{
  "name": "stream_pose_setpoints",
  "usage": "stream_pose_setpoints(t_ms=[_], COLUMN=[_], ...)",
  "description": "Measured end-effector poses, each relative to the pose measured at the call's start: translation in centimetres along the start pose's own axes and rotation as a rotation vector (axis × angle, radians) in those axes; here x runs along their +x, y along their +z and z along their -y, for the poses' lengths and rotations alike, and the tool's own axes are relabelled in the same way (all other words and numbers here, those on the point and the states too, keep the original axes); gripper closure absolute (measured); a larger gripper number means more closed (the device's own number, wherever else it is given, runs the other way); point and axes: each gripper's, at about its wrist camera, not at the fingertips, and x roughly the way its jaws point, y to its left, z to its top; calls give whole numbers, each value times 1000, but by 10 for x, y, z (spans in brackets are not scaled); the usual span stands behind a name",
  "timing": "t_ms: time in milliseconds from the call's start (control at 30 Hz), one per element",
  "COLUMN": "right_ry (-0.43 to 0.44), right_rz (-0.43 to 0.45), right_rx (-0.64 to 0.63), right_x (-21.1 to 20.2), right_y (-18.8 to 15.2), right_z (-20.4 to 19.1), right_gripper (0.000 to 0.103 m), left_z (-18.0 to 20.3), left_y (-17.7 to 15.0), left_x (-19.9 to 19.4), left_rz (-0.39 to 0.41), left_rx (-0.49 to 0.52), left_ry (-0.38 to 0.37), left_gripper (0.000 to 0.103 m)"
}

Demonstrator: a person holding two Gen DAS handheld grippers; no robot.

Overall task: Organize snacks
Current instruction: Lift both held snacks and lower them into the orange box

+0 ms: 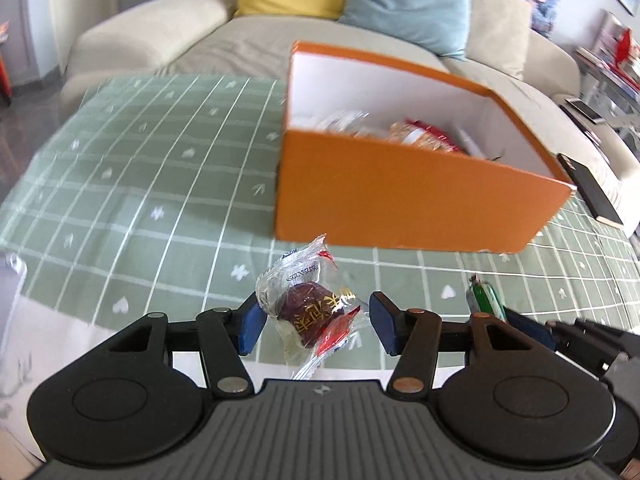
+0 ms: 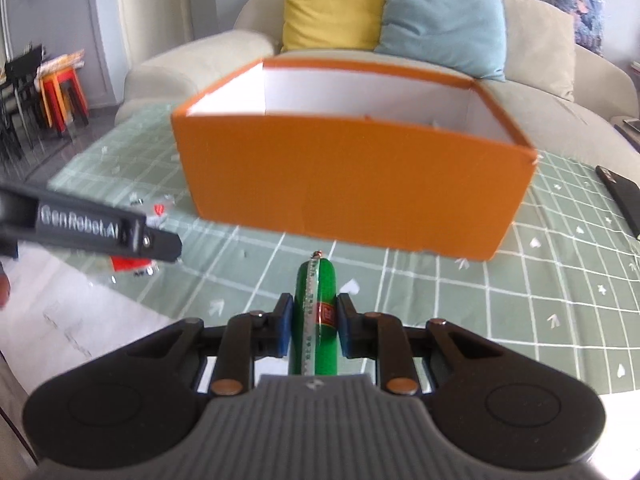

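An orange box with white inside stands on the green checked tablecloth; several wrapped snacks lie in it. It also shows in the right wrist view. My left gripper is open, with a clear-wrapped dark snack between its blue pads, touching the left pad only. My right gripper is shut on a green sausage stick, held in front of the box. The stick also shows in the left wrist view.
The green checked tablecloth covers the table. A beige sofa with yellow and blue cushions stands behind. A dark flat object lies right of the box. The left gripper's side shows at left in the right wrist view.
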Motion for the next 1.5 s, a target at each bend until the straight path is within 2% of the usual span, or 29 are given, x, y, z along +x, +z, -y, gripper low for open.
stream_pose_setpoints(t_ms=[300, 667, 800, 1067, 1500], right_ry=[0, -51, -60, -79, -71], right_rz=[97, 196, 210, 188, 13], right_rx=[74, -2, -31, -69, -98], right_x=[-33, -36, -27, 6, 85], right_y=[38, 97, 119, 151, 159], right_z=[22, 39, 44, 55, 73], right_gripper=[83, 83, 83, 83, 83], left_z=[33, 59, 63, 59, 61], left_y=[28, 83, 102, 128, 131], left_x=[-19, -21, -13, 19, 84], left_rz=[73, 173, 178, 144, -45], left_rx=[107, 172, 177, 176, 321], left_ry=[-52, -84, -95, -95, -38], left_gripper=[39, 39, 39, 39, 39])
